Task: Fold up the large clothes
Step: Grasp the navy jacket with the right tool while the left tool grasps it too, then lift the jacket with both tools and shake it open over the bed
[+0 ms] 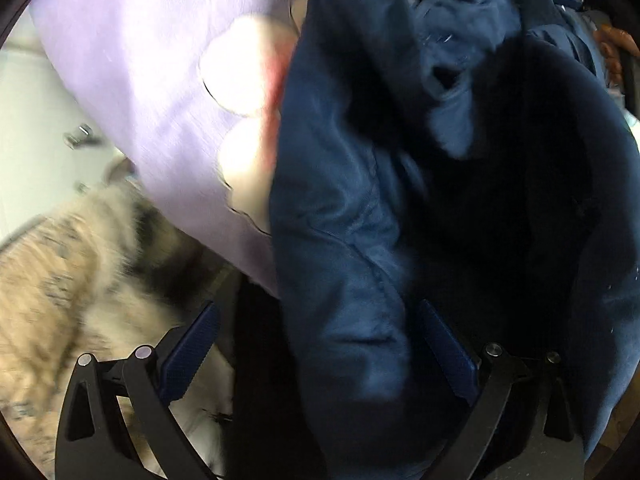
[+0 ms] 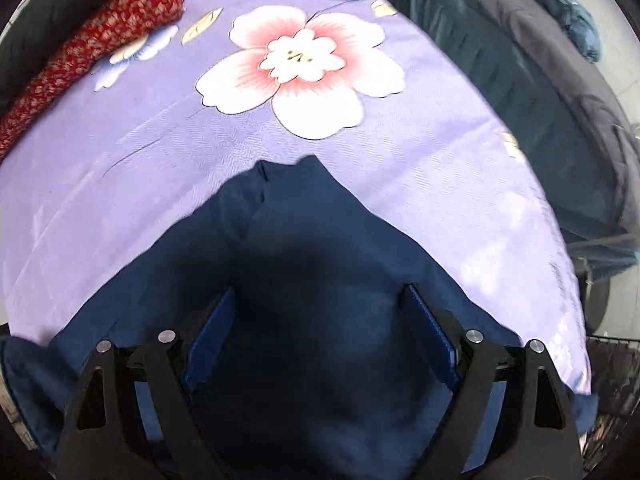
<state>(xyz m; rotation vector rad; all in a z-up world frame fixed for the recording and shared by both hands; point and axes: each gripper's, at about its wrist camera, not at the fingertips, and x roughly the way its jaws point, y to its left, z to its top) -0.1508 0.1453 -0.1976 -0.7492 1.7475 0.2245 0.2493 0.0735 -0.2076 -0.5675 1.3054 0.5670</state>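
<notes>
Two grippers over the navy garment [image 2: 304,240], which lies on the lilac flowered sheet [image 2: 160,160]. Right gripper [image 2: 320,332] spread wide, gripping nothing; judged between folds, next needs a fresh edge. Left gripper [image 1: 320,344] also spread, cloth hanging between unpinched. Only the right view shows the red cloth [image 2: 100,40] beyond the garment.

I see a navy garment [image 2: 312,240] of soft matt cloth with a faint sheen. The lilac sheet [image 2: 120,184] under it is smooth woven fabric, flower-printed. My right gripper [image 2: 320,340] has matt black plastic arms, ribbed blue pads [image 2: 430,340] and shiny metal pins.
</notes>
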